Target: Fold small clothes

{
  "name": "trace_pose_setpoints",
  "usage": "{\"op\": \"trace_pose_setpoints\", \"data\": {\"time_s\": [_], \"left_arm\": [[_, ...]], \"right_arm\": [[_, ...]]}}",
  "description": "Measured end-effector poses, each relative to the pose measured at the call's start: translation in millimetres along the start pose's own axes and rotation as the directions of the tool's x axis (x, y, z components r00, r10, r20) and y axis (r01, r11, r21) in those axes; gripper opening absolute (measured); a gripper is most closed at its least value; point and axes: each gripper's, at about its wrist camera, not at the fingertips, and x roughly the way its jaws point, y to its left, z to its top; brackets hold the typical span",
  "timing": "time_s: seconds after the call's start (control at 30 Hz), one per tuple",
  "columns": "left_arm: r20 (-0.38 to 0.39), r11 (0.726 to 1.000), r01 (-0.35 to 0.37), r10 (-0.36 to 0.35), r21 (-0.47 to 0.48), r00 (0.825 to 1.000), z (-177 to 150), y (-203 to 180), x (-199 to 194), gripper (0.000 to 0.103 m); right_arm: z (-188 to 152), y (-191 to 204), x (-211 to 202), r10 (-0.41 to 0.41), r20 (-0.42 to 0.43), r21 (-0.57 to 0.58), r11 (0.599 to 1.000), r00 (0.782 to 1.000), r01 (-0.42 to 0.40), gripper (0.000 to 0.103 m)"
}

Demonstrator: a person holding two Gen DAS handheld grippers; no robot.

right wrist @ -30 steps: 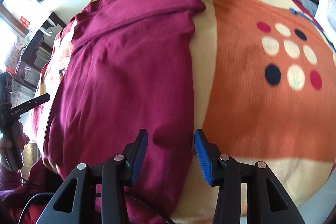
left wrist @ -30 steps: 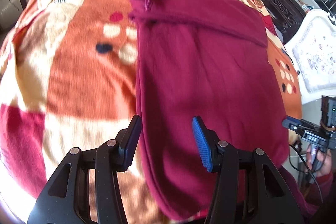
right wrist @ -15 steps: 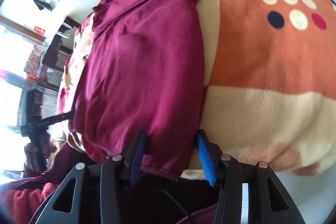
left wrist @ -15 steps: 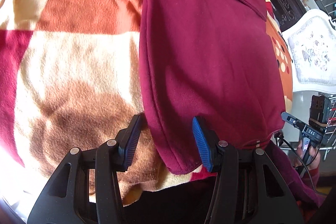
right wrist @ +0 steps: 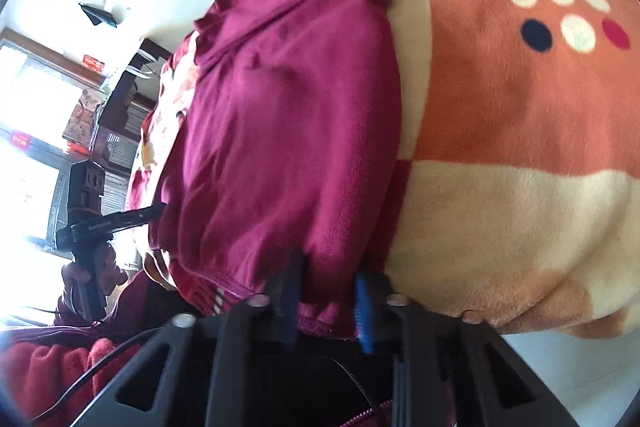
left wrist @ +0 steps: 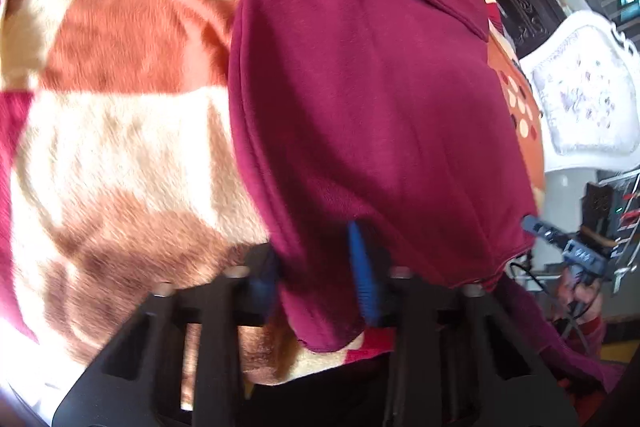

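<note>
Left wrist view: my left gripper (left wrist: 320, 267) has its jaws closed down on the near left corner of the maroon garment (left wrist: 360, 107). The hem bunches between the blue pads (left wrist: 362, 267), with a flap hanging below them. Ahead of the jaws the garment lies lengthwise on the patterned blanket (left wrist: 120, 127), its far end already turned back in a band. The frame is blurred, so I cannot tell how many layers are caught.

Right wrist view: my right gripper (right wrist: 326, 303) has narrow jaws holding the near right corner of the same garment (right wrist: 300, 107). Hem fabric fills the gap between the pads (right wrist: 362, 307). The blanket (right wrist: 520, 187) runs bare to the right of the jaws.

Judgement: the step in hand is lifting the near hem to fold it forward. To do it well, I should raise both corners together, keep the hem taut between the jaws, carry it level toward the far band, and confirm no blanket pile is pinched before lifting.
</note>
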Motion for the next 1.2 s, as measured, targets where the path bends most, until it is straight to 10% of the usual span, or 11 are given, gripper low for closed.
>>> {"op": "trace_pose_setpoints", "data": {"time_s": [0.6,1.2], "left_arm": [[0.171,0.997,0.066,-0.070,0.026,0.983,63,-4,-48,0.011],[0.396,0.997,0.061,-0.040,-0.041,0.918,235,1,-61,0.010]], "right_arm": [[85,42,-48,0.139,0.206,-0.116,0.986,0.969,-0.117,0.010],[261,25,-36,0.090,0.383,-0.079,0.995,0.920,-0.065,0.009]]}}
